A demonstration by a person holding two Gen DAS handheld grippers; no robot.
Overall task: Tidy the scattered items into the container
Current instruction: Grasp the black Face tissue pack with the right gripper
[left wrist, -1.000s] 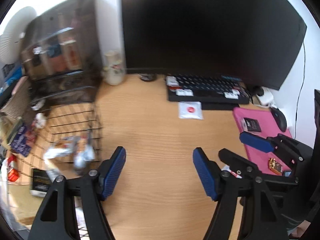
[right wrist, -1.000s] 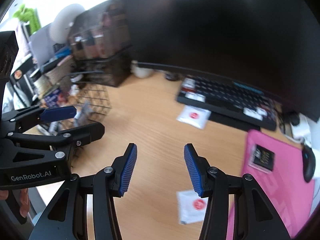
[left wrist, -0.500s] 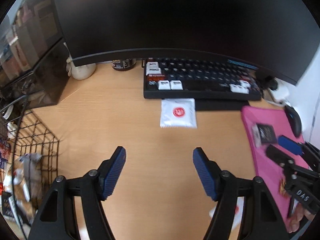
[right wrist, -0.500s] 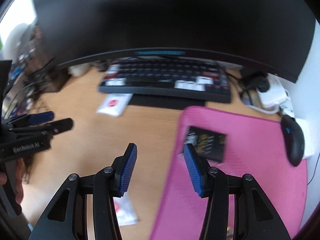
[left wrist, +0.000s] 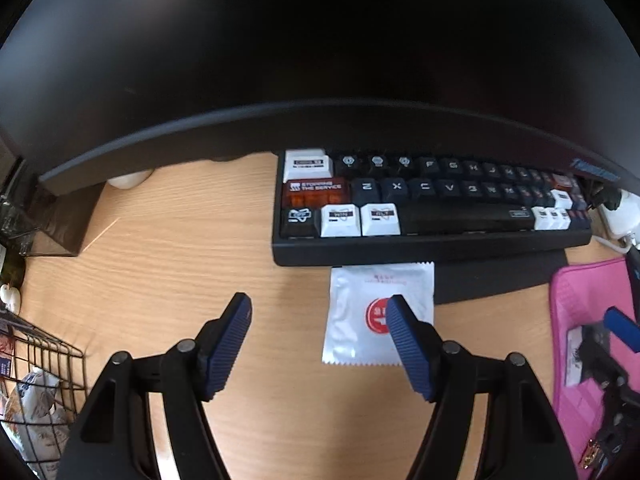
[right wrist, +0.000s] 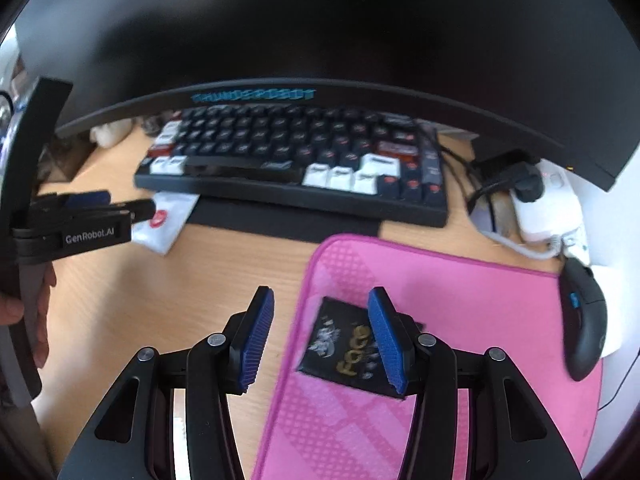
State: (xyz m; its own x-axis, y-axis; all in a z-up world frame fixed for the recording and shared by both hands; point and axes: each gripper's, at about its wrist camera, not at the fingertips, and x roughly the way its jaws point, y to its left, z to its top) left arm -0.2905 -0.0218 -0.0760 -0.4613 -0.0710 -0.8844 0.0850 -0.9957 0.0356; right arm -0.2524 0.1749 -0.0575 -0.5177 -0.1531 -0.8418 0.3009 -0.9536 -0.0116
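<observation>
the left gripper (left wrist: pixel 318 316) hangs over the wooden desk (left wrist: pixel 168 264) with its two blue fingers (left wrist: pixel 228 350) spread wide and nothing between them. one white packet with a red round mark (left wrist: pixel 360 320) lies flat on the desk just in front of the keyboard (left wrist: pixel 432 216), its far edge touching the keyboard's front edge; the gripper's right finger covers part of the red mark in the view, but whether it touches the packet cannot be told. at the desk's left edge stands one black wire basket (left wrist: pixel 48 364) with a few wrapped things inside, too blurred to count.

the right gripper (right wrist: pixel 320 336) is over the pink mat (right wrist: pixel 460 292) on the right part of the desk, its two fingers (right wrist: pixel 256 340) spread about halfway and empty. one black packet with gold lettering (right wrist: pixel 348 344) lies on the mat near its left edge, seen between the fingers and partly behind the right one; the pads do not press on it. one black mouse (right wrist: pixel 586 312) sits at the mat's right edge. one dark monitor (right wrist: pixel 320 24) hangs over the keyboard. part of a hand (right wrist: pixel 38 320) holds the left gripper at the left edge of the right view.
</observation>
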